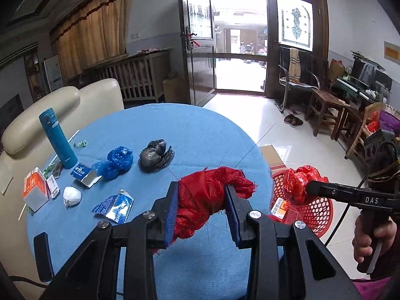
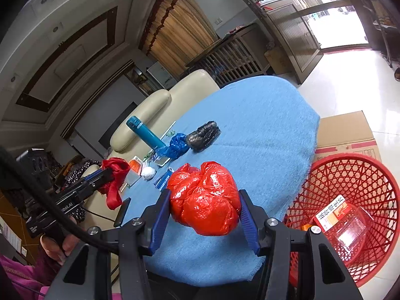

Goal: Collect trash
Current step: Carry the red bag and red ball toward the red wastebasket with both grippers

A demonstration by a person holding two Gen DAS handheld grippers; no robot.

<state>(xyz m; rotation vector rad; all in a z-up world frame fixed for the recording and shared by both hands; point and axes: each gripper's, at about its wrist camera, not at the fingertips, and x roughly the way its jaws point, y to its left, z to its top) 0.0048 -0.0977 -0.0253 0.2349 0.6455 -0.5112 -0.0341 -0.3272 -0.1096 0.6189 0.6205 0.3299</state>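
While each hand-held gripper (image 1: 203, 201) (image 2: 205, 206) clamps red trash, "DAS" lettering on right one.

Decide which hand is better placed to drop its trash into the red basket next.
Right: its tool, gripping the crumpled red plastic bag, sits beside the red mesh basket; the left tool is over the table.

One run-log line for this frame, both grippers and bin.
left gripper: shut on red woven rag | right gripper: shut on crumpled red plastic bag | red mesh basket: holds carton, neither item dropped yet
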